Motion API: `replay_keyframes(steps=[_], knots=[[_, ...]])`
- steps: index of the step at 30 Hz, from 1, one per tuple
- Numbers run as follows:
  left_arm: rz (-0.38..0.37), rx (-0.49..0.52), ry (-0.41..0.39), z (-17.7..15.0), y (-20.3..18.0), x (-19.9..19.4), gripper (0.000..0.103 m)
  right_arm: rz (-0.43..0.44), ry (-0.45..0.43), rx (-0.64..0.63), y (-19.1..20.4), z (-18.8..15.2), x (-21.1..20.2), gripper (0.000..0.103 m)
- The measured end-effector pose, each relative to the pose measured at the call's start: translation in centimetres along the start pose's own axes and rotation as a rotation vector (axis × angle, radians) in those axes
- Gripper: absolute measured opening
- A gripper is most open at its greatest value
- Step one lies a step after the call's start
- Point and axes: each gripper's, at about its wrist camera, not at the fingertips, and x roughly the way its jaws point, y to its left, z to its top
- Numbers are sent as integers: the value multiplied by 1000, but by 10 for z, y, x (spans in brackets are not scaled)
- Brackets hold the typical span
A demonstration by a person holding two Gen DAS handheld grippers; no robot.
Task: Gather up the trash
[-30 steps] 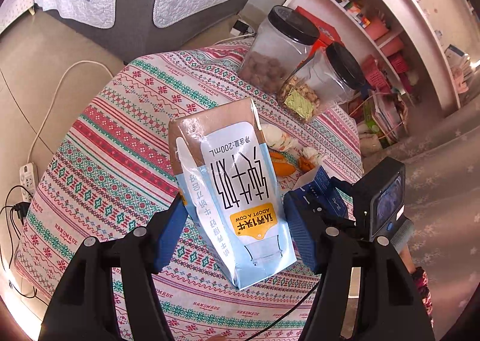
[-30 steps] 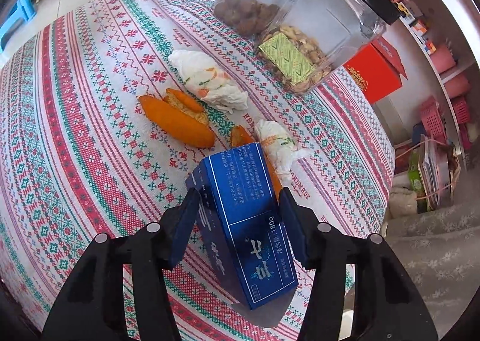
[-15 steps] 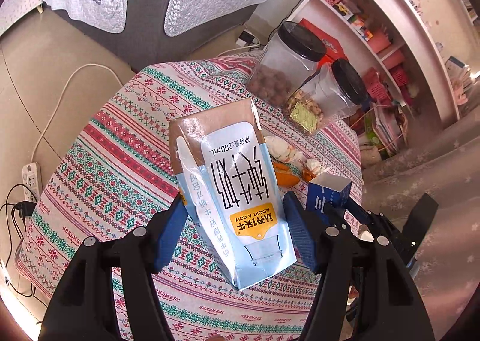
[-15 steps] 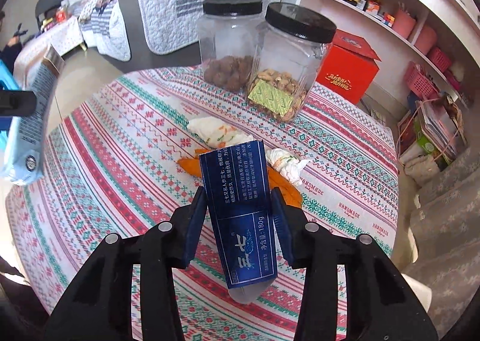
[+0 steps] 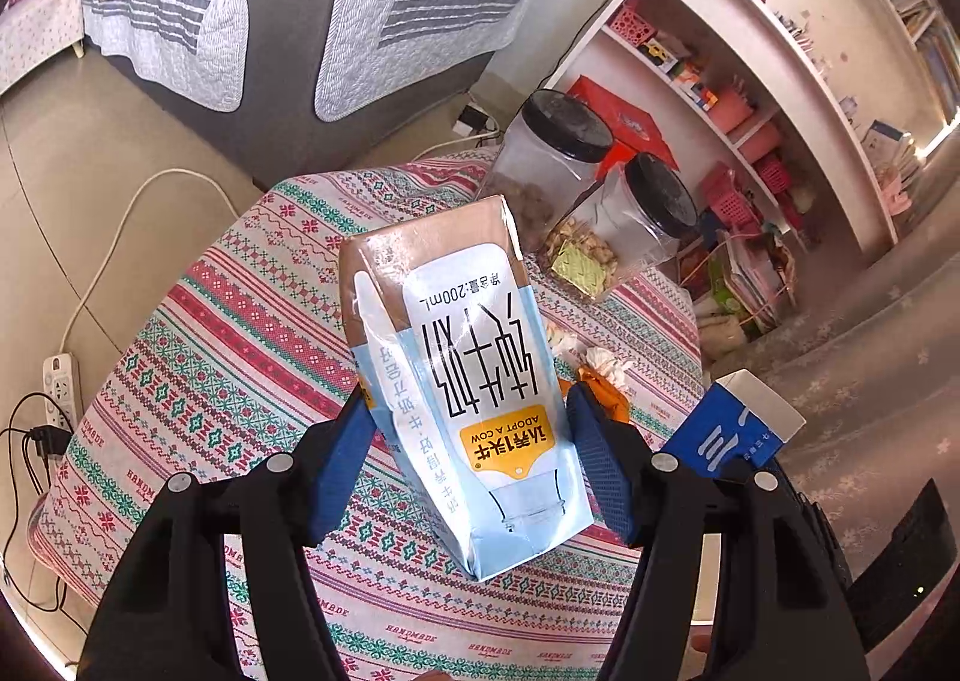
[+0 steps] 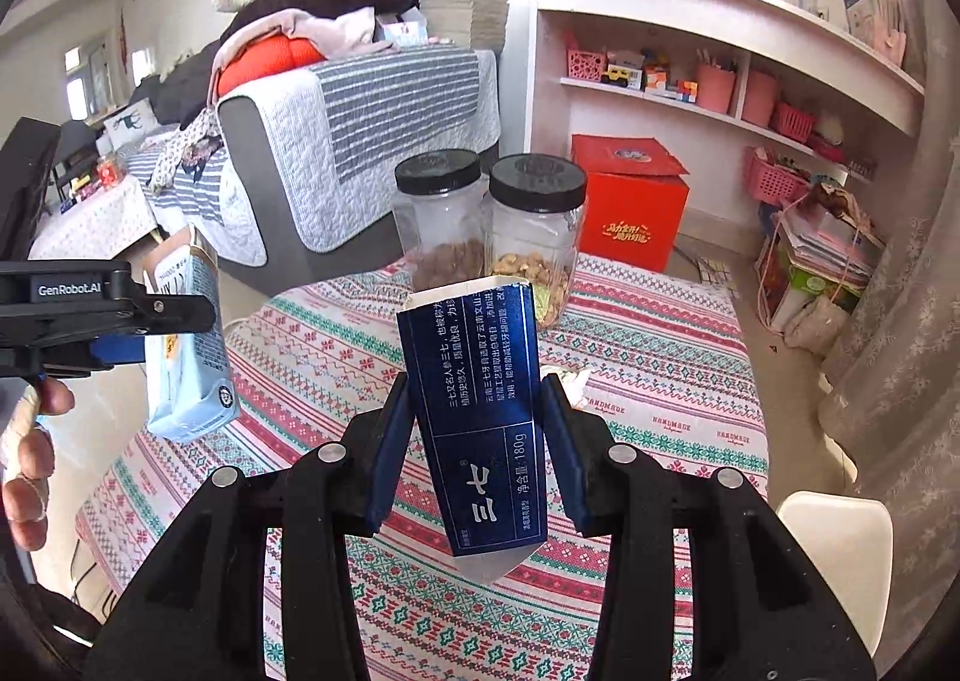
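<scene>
Left hand-held gripper: pads clamped on a light-blue milk carton, held upside down in frame centre, clear of the table. Right hand-held gripper: pinched tight on a dark blue box, also off the table, frame centre. In the right wrist view the carton sits at mid left, with a person's hand below it. Orange peels and crumpled tissue lie on the table behind the carton. Two black-lidded jars at the far table edge.
</scene>
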Motion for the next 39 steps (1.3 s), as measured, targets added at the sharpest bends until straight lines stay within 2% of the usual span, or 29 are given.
replay_keyframes(steps=[13, 29, 31, 33, 35, 39], knots=[[6, 117, -121, -8, -41, -10, 64, -92, -94, 113, -23, -22, -20, 40], [-62, 218, -121, -28, -105, 6, 62, -239, -134, 212, -72, -36, -50, 41], [-73, 235, -118, -32, -113, 8, 59, -259, -130, 226, -79, -40, -53, 41], [-81, 263, -104, -35, -122, 13, 24, -274, -124, 237, -86, -43, -55, 41], [-93, 268, -70, -39, -127, 20, 24, -290, -118, 250, -93, -47, -57, 41], [-60, 264, 0, -40, -127, 39, 24, -301, -115, 277, -106, -52, -64, 41]])
